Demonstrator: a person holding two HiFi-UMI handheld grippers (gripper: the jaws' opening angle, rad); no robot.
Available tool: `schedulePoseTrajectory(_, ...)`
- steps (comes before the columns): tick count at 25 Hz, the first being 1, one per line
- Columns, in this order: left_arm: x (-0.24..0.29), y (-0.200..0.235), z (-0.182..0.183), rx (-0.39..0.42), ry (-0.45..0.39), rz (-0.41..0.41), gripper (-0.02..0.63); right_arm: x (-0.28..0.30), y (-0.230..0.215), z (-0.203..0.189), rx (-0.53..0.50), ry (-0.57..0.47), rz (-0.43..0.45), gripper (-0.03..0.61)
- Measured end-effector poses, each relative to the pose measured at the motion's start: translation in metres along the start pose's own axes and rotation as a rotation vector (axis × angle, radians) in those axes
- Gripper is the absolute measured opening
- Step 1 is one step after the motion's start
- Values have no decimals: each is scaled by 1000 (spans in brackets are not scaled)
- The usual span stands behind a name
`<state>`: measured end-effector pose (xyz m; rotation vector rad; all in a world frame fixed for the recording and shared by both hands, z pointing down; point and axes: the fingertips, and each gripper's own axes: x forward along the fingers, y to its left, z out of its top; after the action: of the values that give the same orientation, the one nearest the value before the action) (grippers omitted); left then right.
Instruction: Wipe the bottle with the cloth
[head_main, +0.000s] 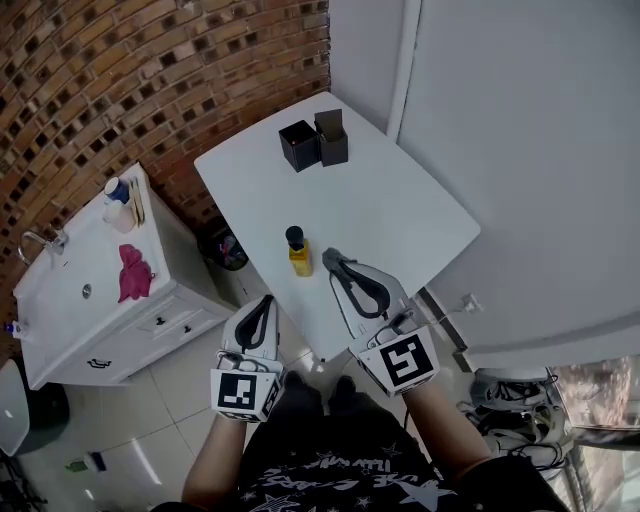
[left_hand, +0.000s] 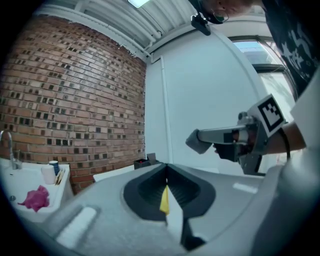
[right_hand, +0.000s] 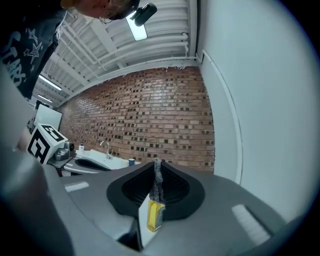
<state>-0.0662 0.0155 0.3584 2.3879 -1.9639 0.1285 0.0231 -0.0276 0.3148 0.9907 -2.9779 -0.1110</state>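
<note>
Left gripper (head_main: 262, 300) has its jaws clenched together and holds nothing. It hangs over tiled floor (head_main: 180, 390), off the near-left edge of the white table (head_main: 400, 200). Right gripper (head_main: 330, 258) is also closed and empty, over the table's near edge, its tip just beside the yellow bottle (head_main: 299, 255) without touching it. The bottle stands upright near the left edge. The pink cloth (head_main: 132, 272) lies well apart on the sink counter (head_main: 60, 300). Open tabletop stretches back to two black boxes (head_main: 313, 143).
</note>
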Motion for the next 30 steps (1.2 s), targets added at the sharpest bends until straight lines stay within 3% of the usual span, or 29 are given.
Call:
schedulePoseTrajectory(7,29,31,-4,15,-15,-23,5,59,8,-16,-80,125,113,40)
schedulePoseTrajectory(17,58,69,-7,-13,1,-90,5,117,3,-47,-74,331,129,41)
schedulePoseTrajectory(30,76,83,-21,-25,5,-158,5,116,6,-48,-85,376,111,41)
